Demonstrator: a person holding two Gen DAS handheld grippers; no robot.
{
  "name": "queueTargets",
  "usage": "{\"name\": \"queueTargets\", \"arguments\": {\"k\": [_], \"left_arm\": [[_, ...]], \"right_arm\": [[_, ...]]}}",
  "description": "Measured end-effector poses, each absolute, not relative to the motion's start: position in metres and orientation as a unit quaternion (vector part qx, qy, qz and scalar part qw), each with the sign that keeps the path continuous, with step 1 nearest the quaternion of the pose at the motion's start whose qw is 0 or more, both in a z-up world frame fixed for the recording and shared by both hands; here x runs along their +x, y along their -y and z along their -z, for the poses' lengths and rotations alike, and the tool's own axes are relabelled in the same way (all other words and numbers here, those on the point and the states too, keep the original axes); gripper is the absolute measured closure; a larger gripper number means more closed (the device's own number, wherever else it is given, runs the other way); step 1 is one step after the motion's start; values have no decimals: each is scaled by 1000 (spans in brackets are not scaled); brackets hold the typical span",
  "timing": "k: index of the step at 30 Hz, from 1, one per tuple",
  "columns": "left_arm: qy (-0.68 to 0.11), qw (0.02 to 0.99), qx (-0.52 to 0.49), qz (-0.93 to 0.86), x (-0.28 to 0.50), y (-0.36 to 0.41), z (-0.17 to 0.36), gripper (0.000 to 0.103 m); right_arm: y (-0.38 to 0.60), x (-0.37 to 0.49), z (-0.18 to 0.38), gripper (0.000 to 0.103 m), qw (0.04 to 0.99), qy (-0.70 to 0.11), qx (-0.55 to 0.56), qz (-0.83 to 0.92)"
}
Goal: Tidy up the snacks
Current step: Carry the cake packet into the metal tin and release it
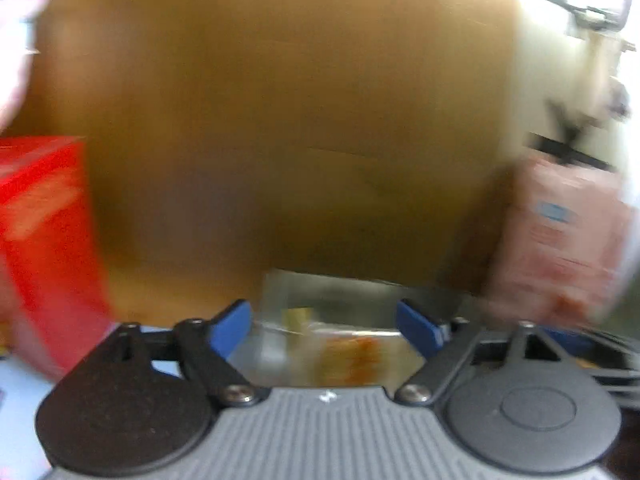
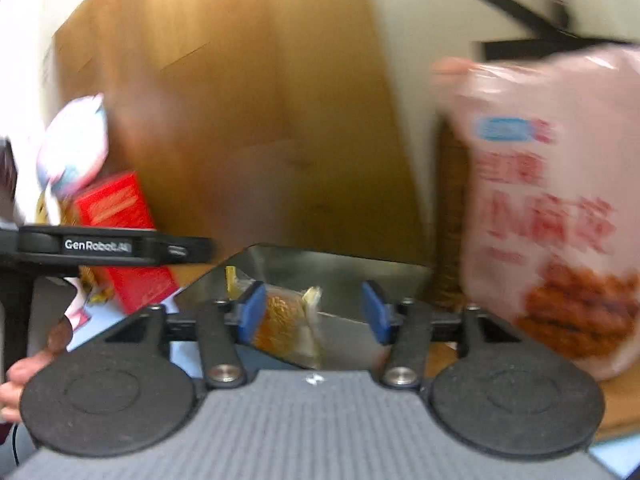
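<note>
My left gripper (image 1: 325, 327) stands open over a shiny metal tray (image 1: 352, 286). A clear-wrapped snack with orange filling (image 1: 352, 354) lies in the tray below its blue fingers, blurred. My right gripper (image 2: 314, 312) is open over the same tray (image 2: 344, 270). The clear packet with orange filling (image 2: 286, 318) leans against its left finger (image 2: 252, 312), and the right finger stands well apart from it. A red snack box (image 1: 44, 216) (image 2: 120, 216) stands to the left. A large pink snack bag (image 1: 560, 240) (image 2: 552, 208) stands upright to the right.
A tall brown cardboard box (image 1: 280, 120) (image 2: 248, 112) rises right behind the tray. A white and pink bag (image 2: 74, 144) sits above the red box. The black side of the other hand-held tool (image 2: 116, 246) crosses the left, with a person's hand (image 2: 16, 380) below it.
</note>
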State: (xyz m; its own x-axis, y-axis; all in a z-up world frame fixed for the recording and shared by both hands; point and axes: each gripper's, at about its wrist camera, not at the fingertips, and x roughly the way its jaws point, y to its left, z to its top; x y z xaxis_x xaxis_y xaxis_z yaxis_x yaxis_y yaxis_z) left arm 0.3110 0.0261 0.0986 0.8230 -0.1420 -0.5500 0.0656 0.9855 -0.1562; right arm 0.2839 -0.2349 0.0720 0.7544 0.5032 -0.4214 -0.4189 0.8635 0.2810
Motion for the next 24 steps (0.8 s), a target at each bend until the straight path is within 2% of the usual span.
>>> {"name": "queueTargets", "arguments": {"k": [4,7,13,19,22,24], "left_arm": [[-350,928,-123,30,337,-57,-67,19],[-396,904,-157,45,345,-59,-44,25],[-399,898,-172,69,319,-49,-48,24],[-410,896,-167,50,287,-49,-55,23],[-401,900,-161,58,278,-58,-59,15],[-386,908,-155,39,266,-65,-67,14]], "right_arm": [[259,290,-52,36,920,-278,157,-227],[260,302,-34,36,896,-322,198,-232],[250,304,-21,31,878,-351,226,-234],[232,289,-29,31,878,-362,200,-242],[231,284,-32,31,879,-358,195,-246],[234,269,-40,29,894,-336,185,-234]]}}
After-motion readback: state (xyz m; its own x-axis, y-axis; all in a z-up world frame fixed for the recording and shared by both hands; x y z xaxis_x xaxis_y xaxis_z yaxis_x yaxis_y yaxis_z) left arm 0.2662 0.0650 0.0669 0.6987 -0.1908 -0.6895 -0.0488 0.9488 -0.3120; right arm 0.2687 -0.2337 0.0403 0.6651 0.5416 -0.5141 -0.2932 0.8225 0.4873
